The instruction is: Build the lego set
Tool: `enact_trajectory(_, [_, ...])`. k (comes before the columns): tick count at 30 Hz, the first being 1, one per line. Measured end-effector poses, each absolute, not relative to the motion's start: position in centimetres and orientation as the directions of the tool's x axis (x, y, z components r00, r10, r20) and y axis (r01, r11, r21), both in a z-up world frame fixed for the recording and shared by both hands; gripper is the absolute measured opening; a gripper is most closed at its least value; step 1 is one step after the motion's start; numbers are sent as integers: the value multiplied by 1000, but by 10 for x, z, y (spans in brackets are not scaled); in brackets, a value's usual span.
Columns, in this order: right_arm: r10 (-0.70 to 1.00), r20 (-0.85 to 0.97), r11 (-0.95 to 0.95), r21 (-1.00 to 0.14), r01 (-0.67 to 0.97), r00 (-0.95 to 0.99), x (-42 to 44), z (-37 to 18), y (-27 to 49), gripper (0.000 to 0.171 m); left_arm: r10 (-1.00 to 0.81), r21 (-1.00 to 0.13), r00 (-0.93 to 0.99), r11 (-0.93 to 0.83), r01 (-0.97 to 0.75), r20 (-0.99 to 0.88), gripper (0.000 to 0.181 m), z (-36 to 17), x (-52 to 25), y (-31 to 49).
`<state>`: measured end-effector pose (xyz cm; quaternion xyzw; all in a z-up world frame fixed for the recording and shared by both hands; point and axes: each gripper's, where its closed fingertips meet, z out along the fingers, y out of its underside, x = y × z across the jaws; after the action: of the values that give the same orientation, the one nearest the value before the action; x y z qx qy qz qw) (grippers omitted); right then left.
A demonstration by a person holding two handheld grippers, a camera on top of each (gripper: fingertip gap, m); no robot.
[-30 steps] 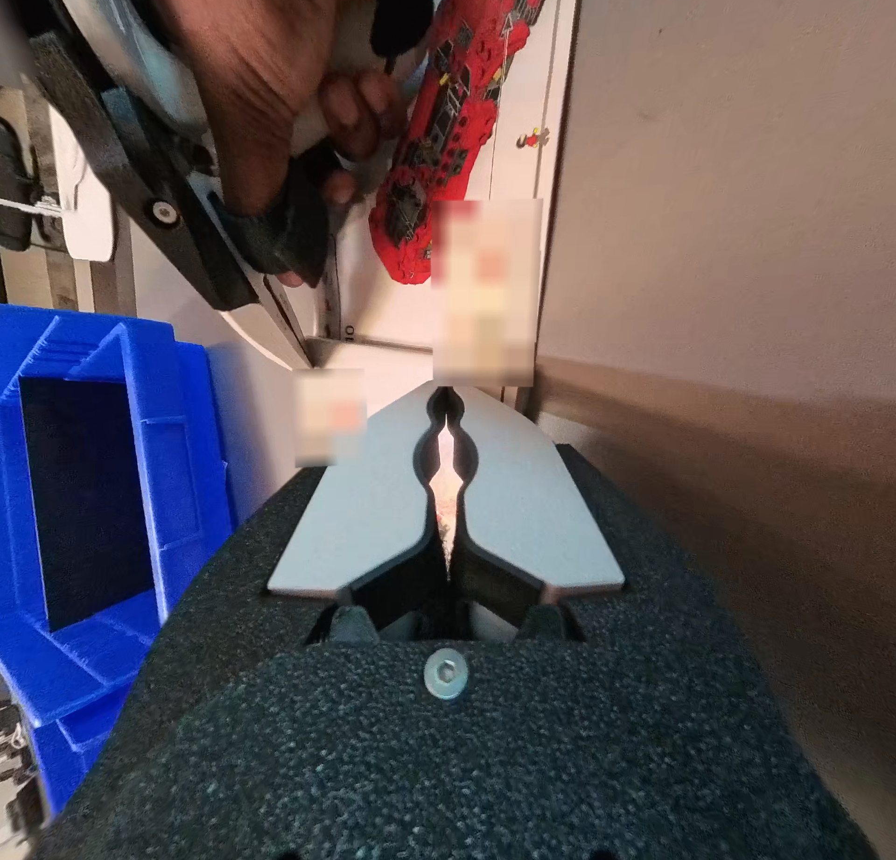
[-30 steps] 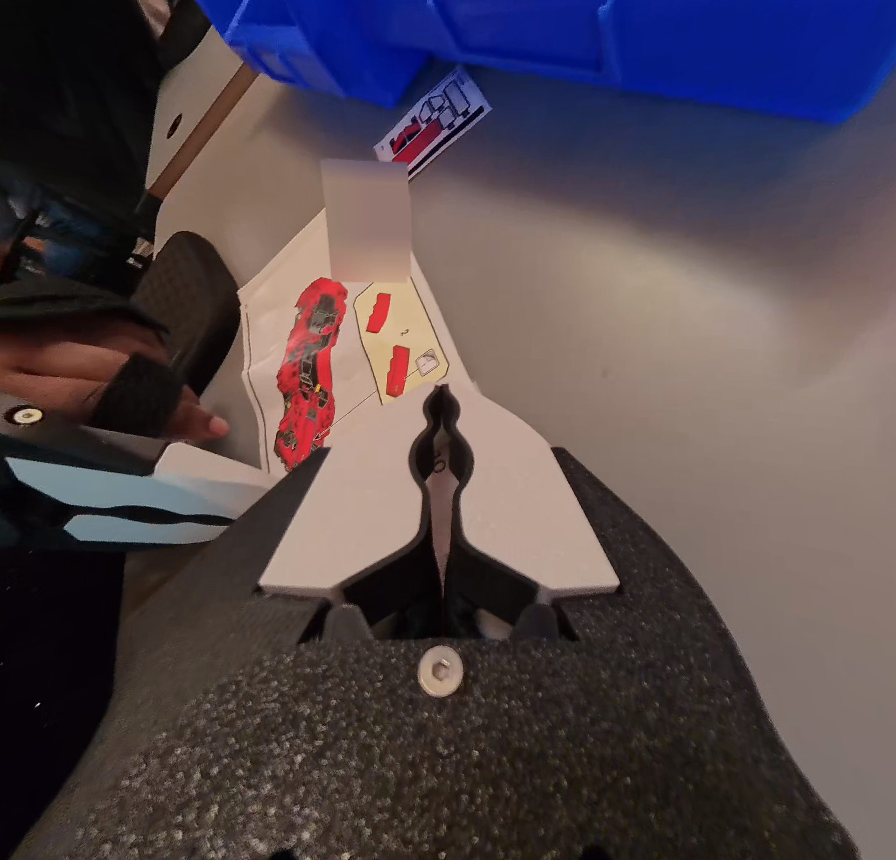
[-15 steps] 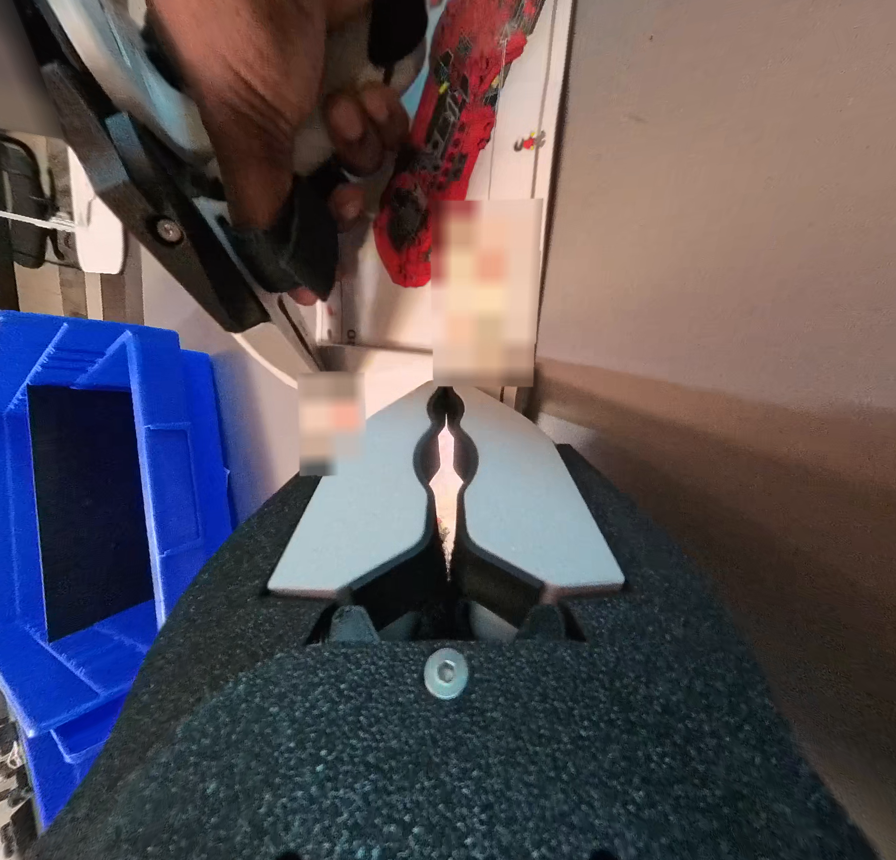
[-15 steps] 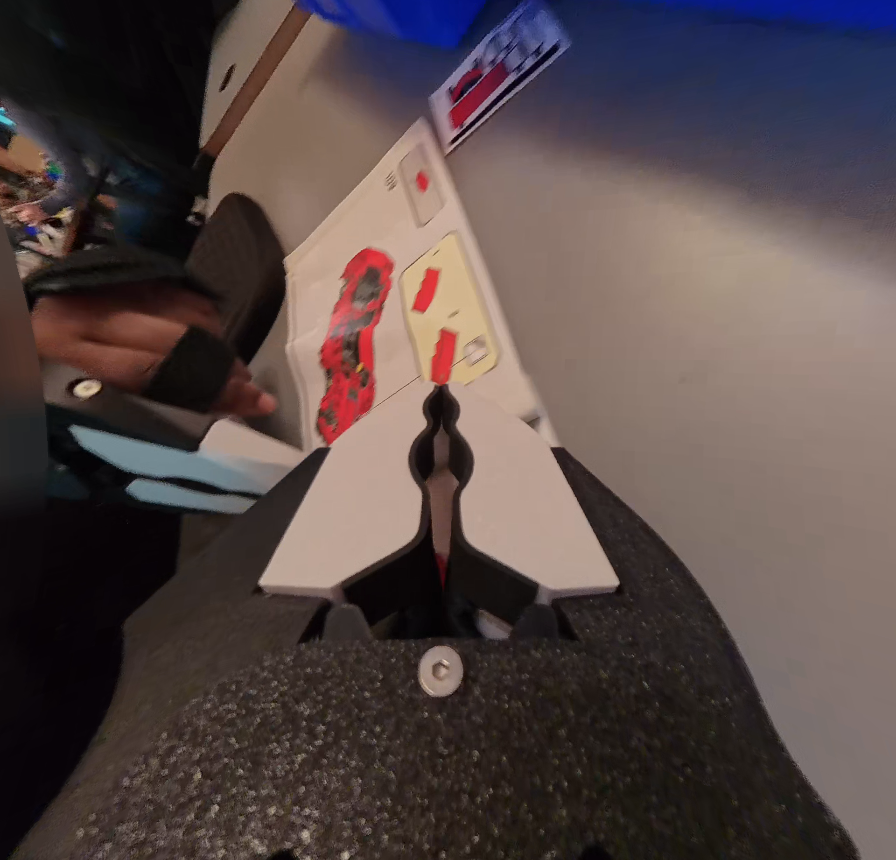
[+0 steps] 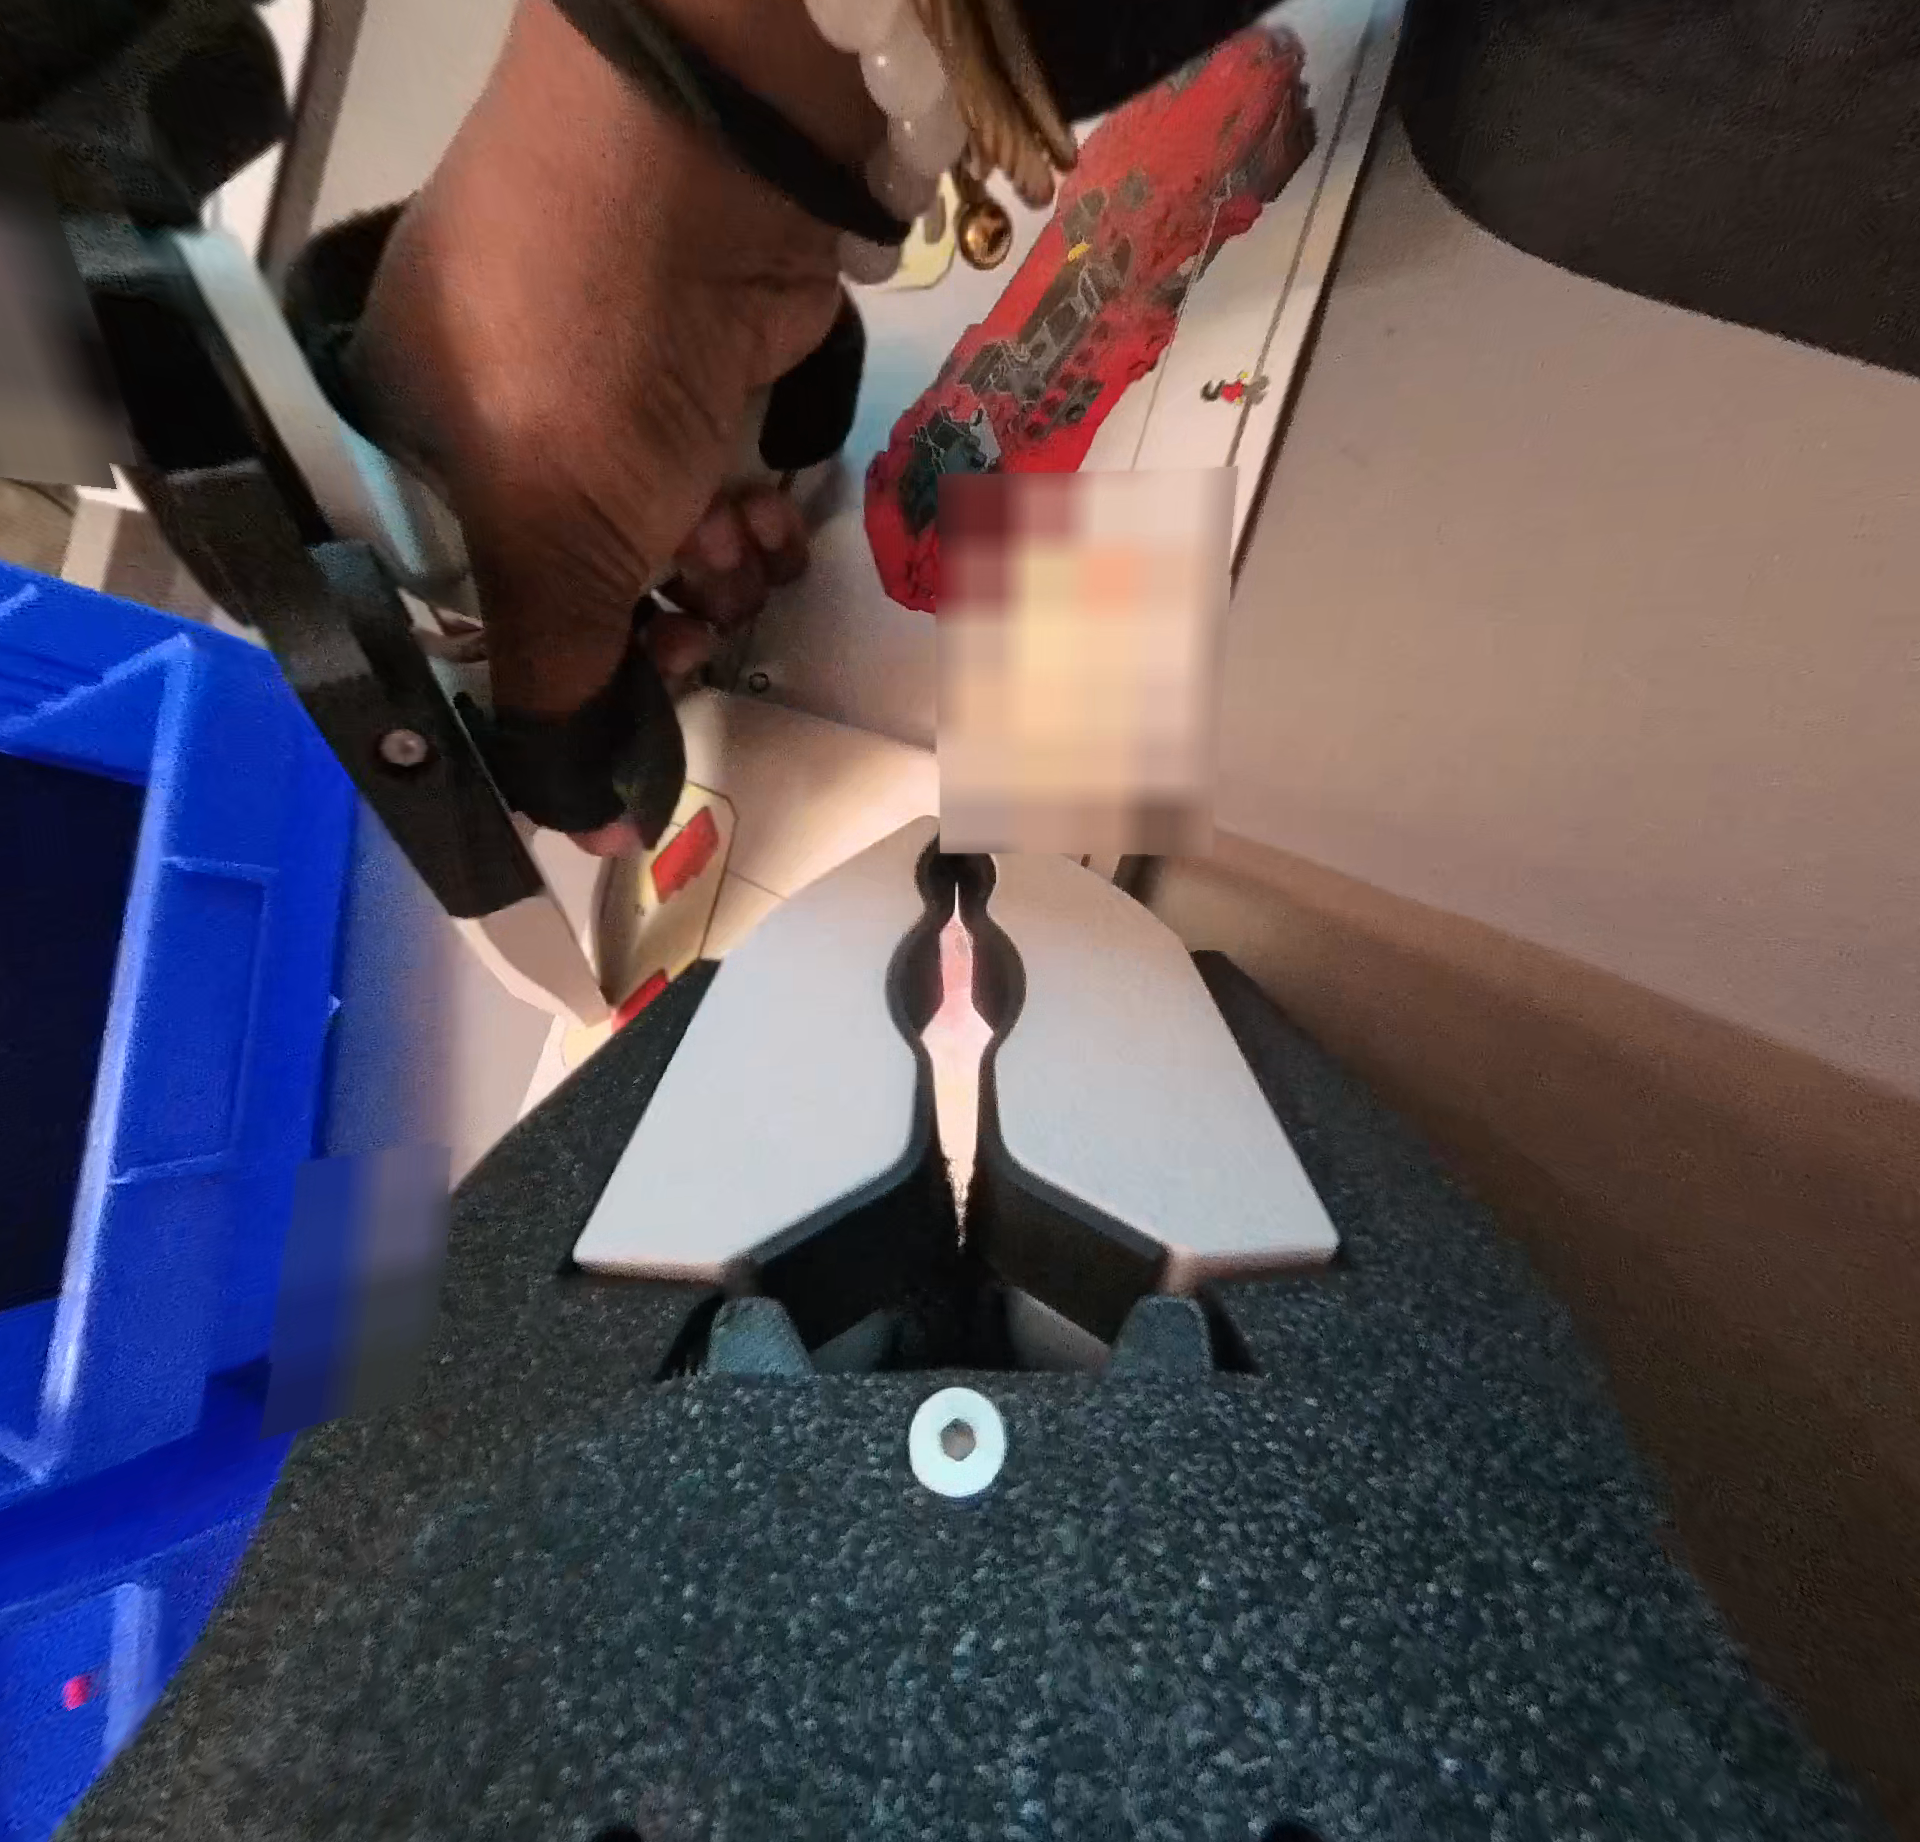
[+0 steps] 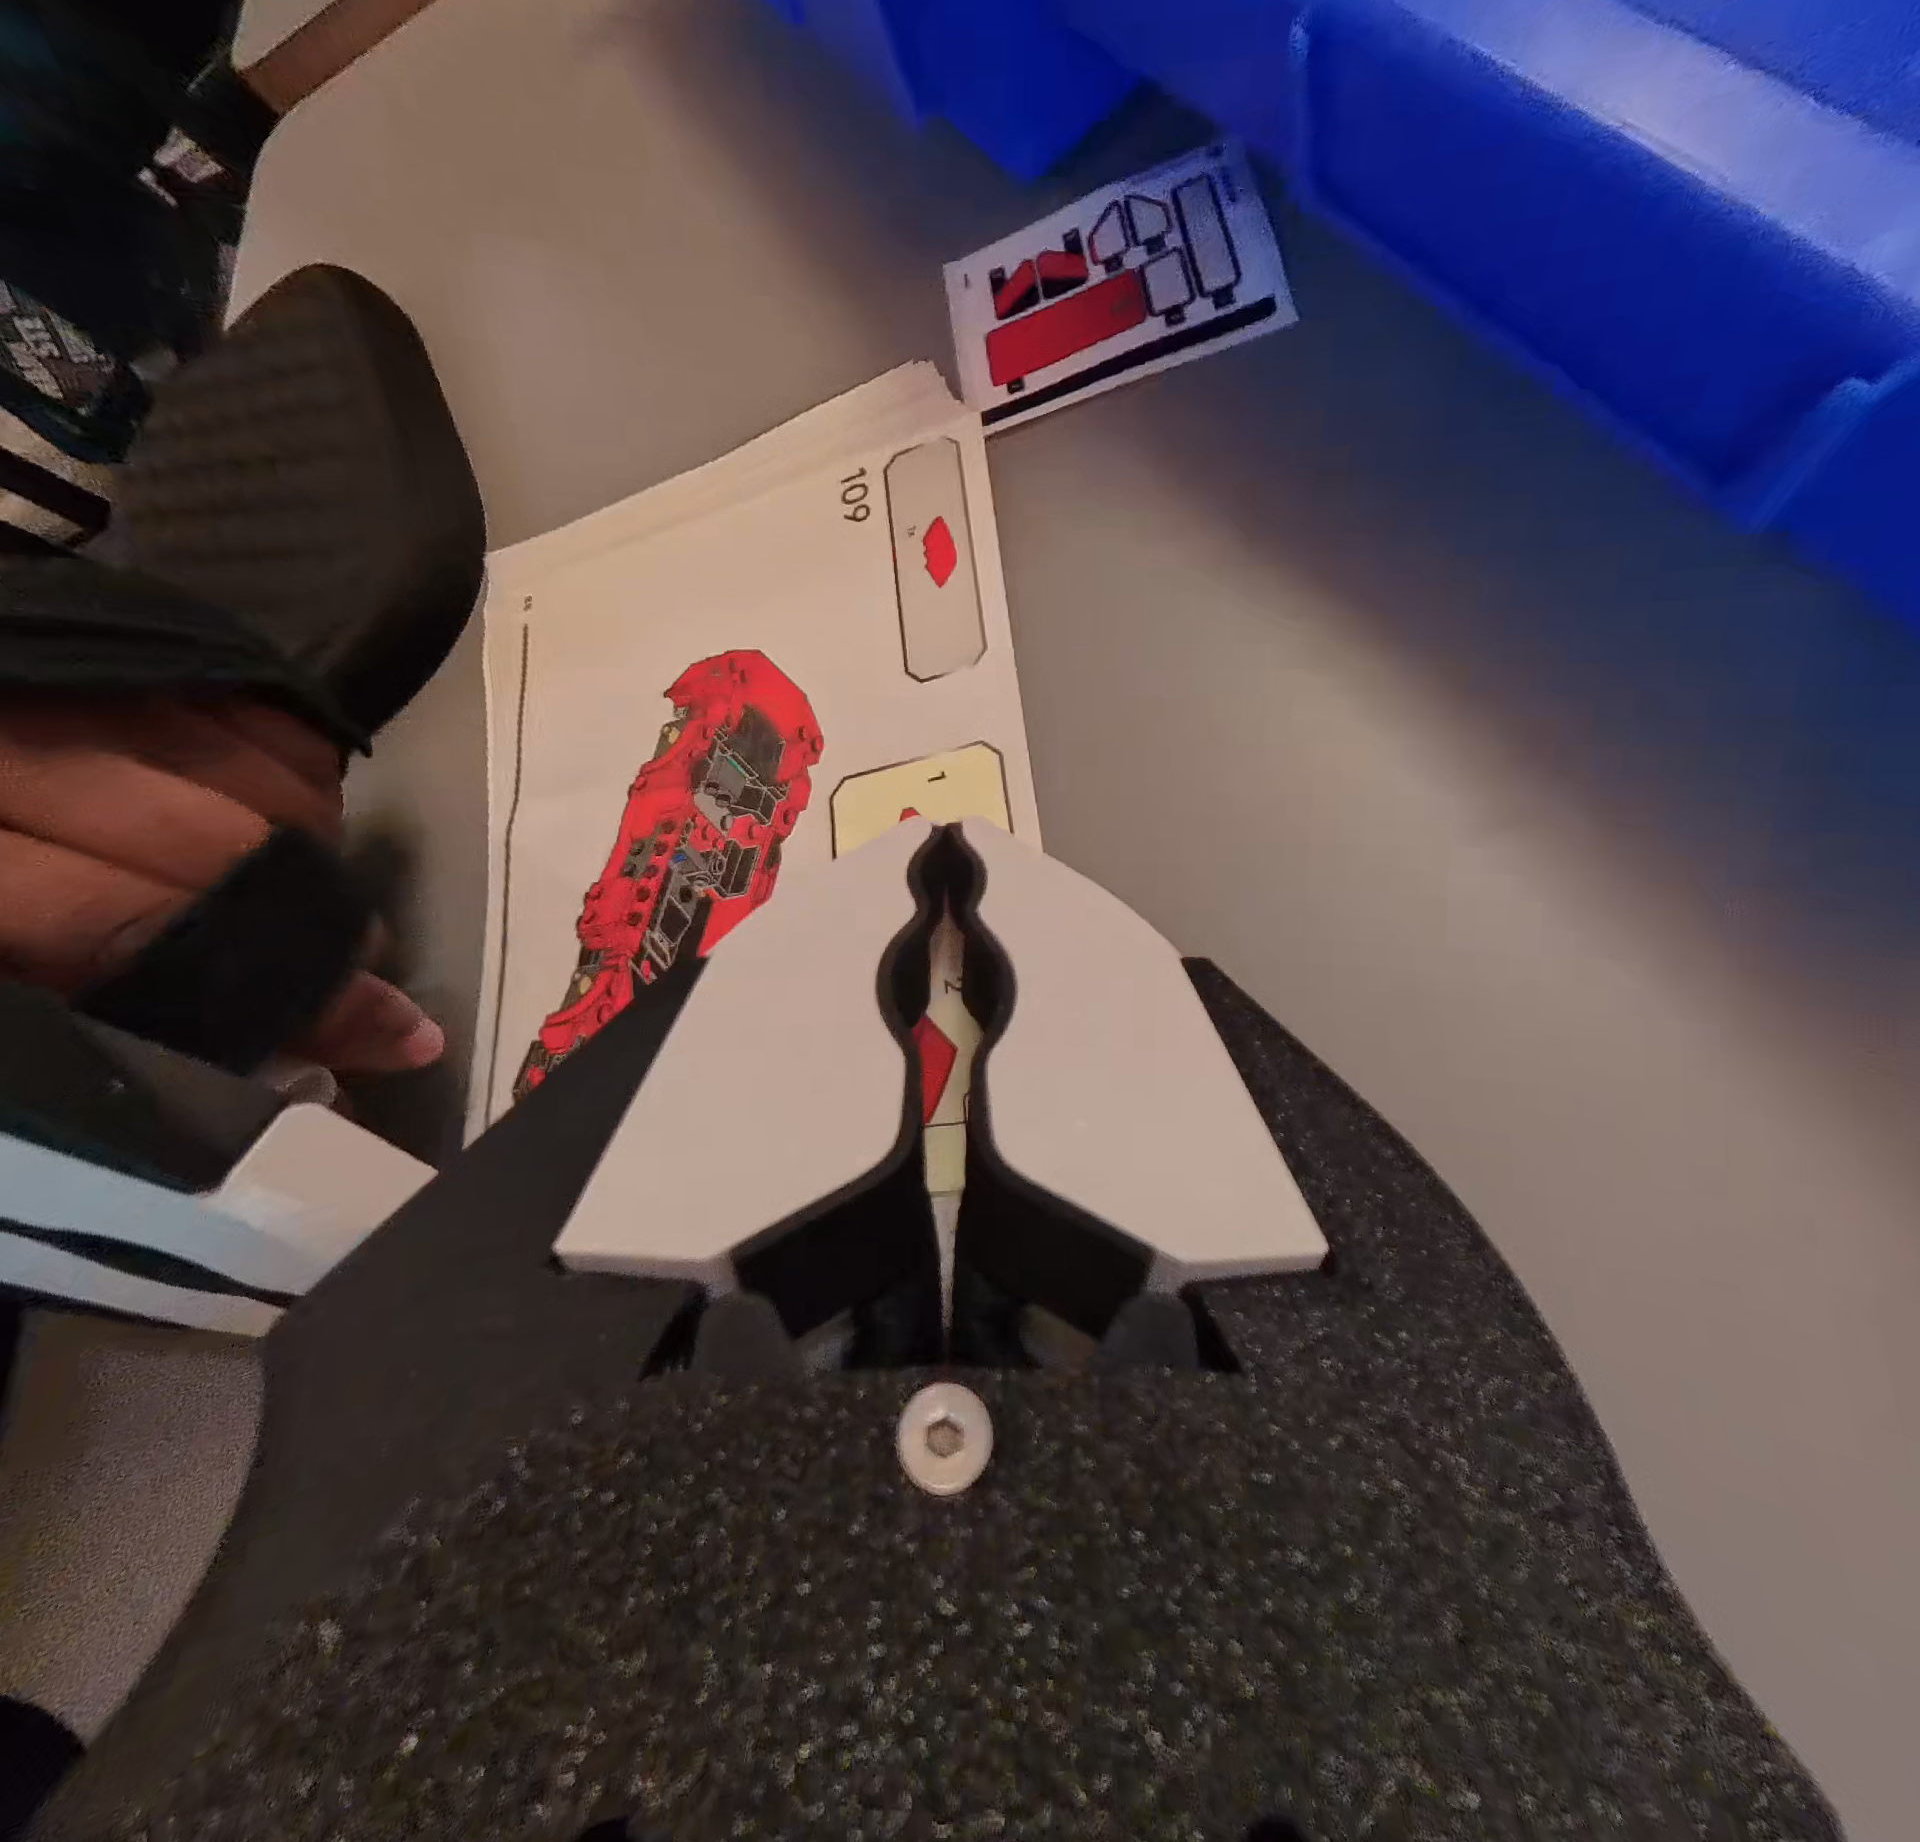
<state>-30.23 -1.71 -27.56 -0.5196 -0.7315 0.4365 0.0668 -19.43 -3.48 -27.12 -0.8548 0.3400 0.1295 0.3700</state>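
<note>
Right now you are consulting the instruction booklet (image 6: 748, 753), lying open near the blue bin (image 6: 1558, 182); both the left gripper (image 5: 956, 873) and right gripper (image 6: 948, 842) are pressed together, empty. Next, spread one for the pictured red piece.

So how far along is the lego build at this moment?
No assembled model or loose brick is visible. The white instruction booklet lies open at a nearly complete red car, beside a small sticker sheet and blue plastic bins. Both tongs, left and right, are shut and empty. Building remains.
</note>
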Motion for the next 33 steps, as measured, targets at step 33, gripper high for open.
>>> enact_trajectory(33, [874, -37, 245, -827, 506, -484, -249, -245, -28, 14, -138, -837, 981, -515, -186, -133, 9, -235, -300, -71])
